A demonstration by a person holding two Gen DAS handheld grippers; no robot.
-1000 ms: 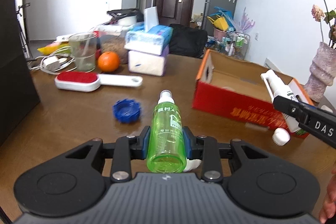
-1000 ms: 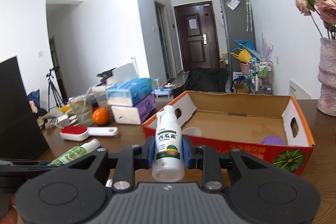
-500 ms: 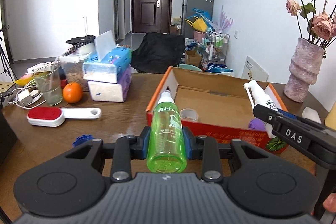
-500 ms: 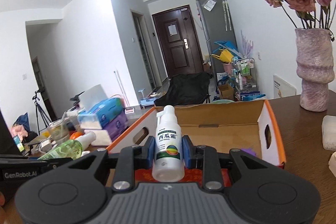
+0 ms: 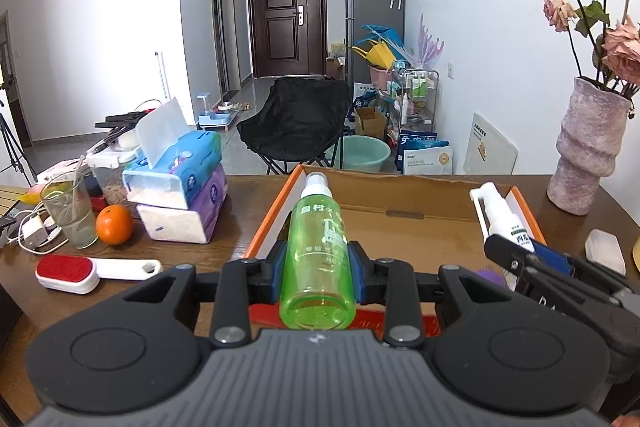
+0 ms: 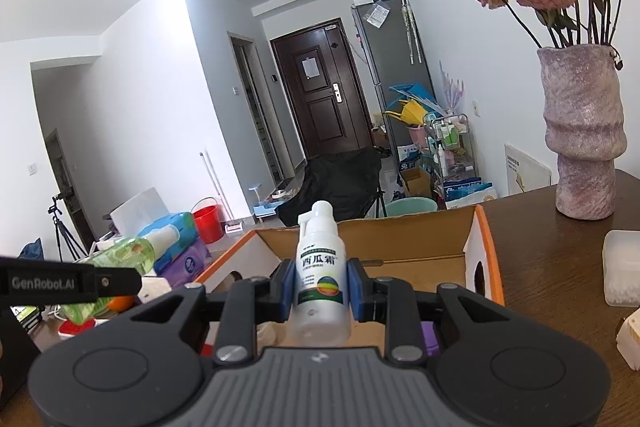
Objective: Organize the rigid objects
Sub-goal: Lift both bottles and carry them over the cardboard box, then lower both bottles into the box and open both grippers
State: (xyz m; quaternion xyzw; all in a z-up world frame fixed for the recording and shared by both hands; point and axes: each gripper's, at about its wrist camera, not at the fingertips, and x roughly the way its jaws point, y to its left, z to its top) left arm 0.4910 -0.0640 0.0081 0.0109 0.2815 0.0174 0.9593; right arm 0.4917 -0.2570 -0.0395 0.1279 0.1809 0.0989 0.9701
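Wooden table (image 5: pixel 240 211), cardboard box (image 5: pixel 400 223), two clamped spray bottles (image 5: pixel 318 255) above.

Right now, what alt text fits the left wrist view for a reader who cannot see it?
The left gripper holds a green spray bottle between its fingers, over the near edge of an open orange cardboard box on a brown table. At right, the right gripper holds a white spray bottle; at left lie an orange and a lint brush.
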